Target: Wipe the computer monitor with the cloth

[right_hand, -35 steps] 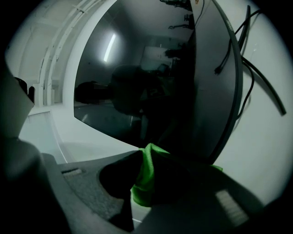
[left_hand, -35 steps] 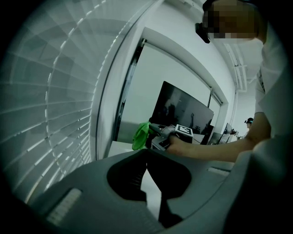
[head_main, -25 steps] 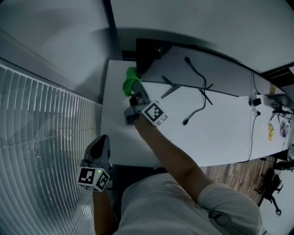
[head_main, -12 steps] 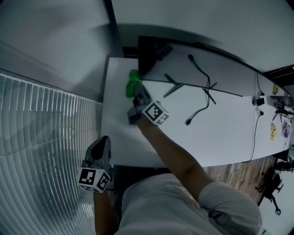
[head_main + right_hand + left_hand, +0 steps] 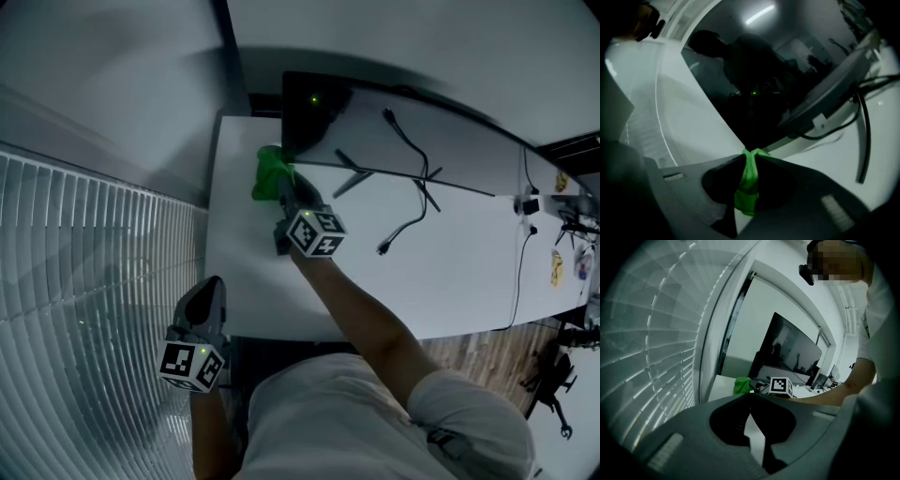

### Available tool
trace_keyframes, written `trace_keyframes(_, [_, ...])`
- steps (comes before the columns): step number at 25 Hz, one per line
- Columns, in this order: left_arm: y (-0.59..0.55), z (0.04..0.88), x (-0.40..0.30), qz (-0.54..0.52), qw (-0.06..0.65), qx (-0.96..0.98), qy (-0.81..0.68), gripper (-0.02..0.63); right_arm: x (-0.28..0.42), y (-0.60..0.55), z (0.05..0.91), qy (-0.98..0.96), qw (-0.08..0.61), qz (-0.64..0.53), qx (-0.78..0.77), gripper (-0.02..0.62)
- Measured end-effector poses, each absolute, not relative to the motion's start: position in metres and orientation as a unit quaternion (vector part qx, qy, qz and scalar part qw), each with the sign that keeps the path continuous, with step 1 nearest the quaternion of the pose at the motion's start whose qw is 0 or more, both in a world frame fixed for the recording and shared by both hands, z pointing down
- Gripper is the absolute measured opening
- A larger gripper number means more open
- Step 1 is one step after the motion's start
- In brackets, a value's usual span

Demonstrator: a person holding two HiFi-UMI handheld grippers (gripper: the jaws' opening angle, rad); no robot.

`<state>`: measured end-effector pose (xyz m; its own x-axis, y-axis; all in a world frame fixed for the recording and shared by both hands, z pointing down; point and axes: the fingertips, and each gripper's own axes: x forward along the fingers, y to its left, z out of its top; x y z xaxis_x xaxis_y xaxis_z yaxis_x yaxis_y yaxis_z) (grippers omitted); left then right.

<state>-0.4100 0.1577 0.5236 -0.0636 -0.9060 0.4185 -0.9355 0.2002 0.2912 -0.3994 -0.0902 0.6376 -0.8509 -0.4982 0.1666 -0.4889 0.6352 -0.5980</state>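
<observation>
Right gripper [image 5: 281,187]: jaws clamped on the green cloth [image 5: 268,171], held at the lower left corner of the monitor [image 5: 309,117], over the white table [image 5: 239,262]. Left gripper [image 5: 206,286]: jaws together, empty, near the table's front corner.

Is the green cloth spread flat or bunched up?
Bunched up. The right gripper pinches the cloth into a narrow strip between its shut jaws; the head view shows a crumpled lump at the monitor corner.
</observation>
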Motion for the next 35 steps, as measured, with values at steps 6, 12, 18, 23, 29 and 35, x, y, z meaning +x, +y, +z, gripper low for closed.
trace_keyframes(6, [0.158,0.525,-0.408,0.032,0.263,0.634,-0.726,0.009,-0.402,-0.090,0.643,0.935,-0.063,-0.216,-0.275,0.058])
trace_keyframes(12, [0.154,0.528,-0.407,0.036,0.263,0.638,-0.723,0.009,-0.402,-0.100,0.648,0.931,-0.065,-0.223,-0.280,0.058])
trace_keyframes(18, [0.152,0.520,-0.404,0.043,0.262,0.642,-0.719,0.009,-0.395,-0.102,0.643,0.927,-0.061,-0.227,-0.290,0.058])
trace_keyframes(23, [0.147,0.522,-0.397,0.047,0.262,0.650,-0.711,0.009,-0.370,-0.121,0.647,0.917,-0.057,-0.236,-0.317,0.058])
trace_keyframes(29, [0.120,0.523,-0.374,0.056,0.260,0.668,-0.695,0.009,-0.328,-0.147,0.650,0.907,-0.052,-0.241,-0.342,0.058])
trace_keyframes(35, [0.102,0.515,-0.354,0.060,0.256,0.688,-0.677,0.009,-0.296,-0.157,0.644,0.899,-0.051,-0.245,-0.360,0.058])
